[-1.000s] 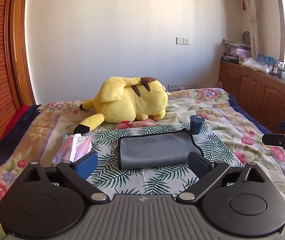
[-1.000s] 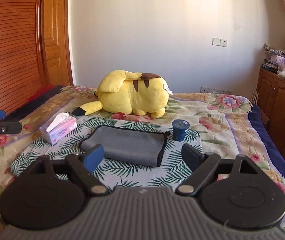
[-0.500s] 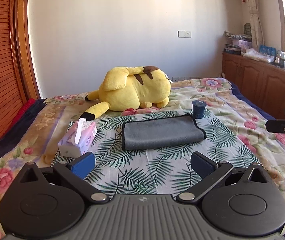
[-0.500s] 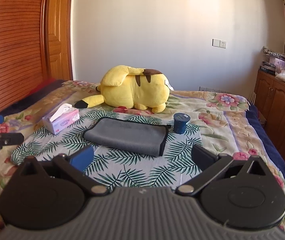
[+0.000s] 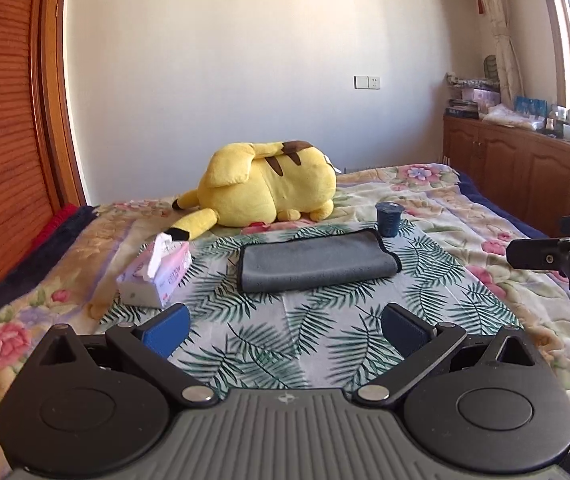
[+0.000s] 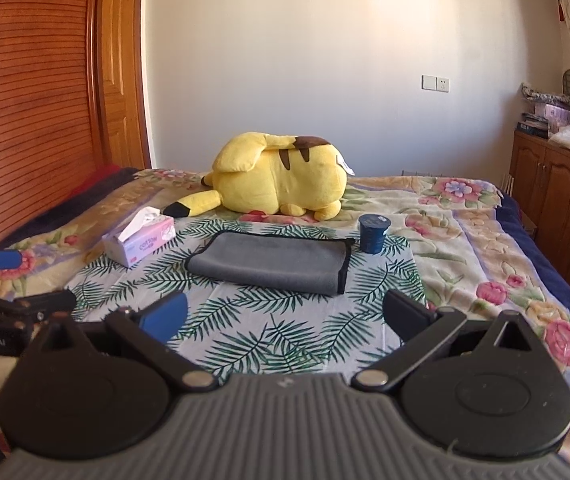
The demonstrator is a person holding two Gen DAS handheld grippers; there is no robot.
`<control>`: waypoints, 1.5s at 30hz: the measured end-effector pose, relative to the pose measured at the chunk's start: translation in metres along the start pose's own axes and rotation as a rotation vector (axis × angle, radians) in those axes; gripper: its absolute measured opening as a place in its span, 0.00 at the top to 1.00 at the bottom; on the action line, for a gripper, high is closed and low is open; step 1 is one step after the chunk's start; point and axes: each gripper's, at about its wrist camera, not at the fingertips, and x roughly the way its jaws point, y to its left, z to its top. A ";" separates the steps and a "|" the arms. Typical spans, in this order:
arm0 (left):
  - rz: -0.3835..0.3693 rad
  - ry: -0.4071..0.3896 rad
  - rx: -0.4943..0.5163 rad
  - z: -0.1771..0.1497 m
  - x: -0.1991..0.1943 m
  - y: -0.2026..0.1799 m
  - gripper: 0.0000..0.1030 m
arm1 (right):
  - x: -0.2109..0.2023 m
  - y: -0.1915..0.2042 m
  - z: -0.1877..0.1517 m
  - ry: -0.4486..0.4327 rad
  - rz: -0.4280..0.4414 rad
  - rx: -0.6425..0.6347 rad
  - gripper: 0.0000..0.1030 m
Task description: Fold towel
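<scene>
1. The towel (image 5: 317, 263) is grey with a dark bound edge and lies folded into a flat, long rectangle on the palm-leaf cloth (image 5: 285, 332) that covers the middle of the bed (image 5: 465, 200).
2. In the right wrist view the towel (image 6: 273, 262) shows its rounded fold along the near side and its black-trimmed open edges at the right end, neatly stacked.
3. Behind the towel lies a yellow plush toy (image 5: 269, 190) on its side, apart from it.
4. Just beside the towel's far right corner stands a small dark blue cup (image 5: 389, 219), upright; whether the two touch cannot be told.
5. To the left of the towel, near but not touching, sits a pink tissue box (image 5: 157, 276) with a tissue sticking up.
6. The left gripper (image 5: 285, 330) hangs in front of the towel, well short of it, its jaws spread wide and holding nothing.
7. The right gripper (image 6: 285, 316) is also in front of the towel and clear of it, jaws wide apart and empty.
8. A wooden cabinet (image 5: 525, 176) stands far to the right of the towel, beyond the bed.
</scene>
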 end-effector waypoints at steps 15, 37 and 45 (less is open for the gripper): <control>-0.008 0.019 -0.033 -0.030 -0.007 -0.005 0.16 | -0.011 0.004 -0.034 0.022 -0.035 0.023 0.00; 0.019 0.005 -0.033 -0.045 0.009 -0.003 0.16 | 0.003 0.003 -0.064 0.017 -0.078 0.022 0.00; 0.015 -0.048 -0.015 -0.044 -0.003 -0.005 0.16 | -0.002 -0.002 -0.065 -0.026 -0.090 0.055 0.00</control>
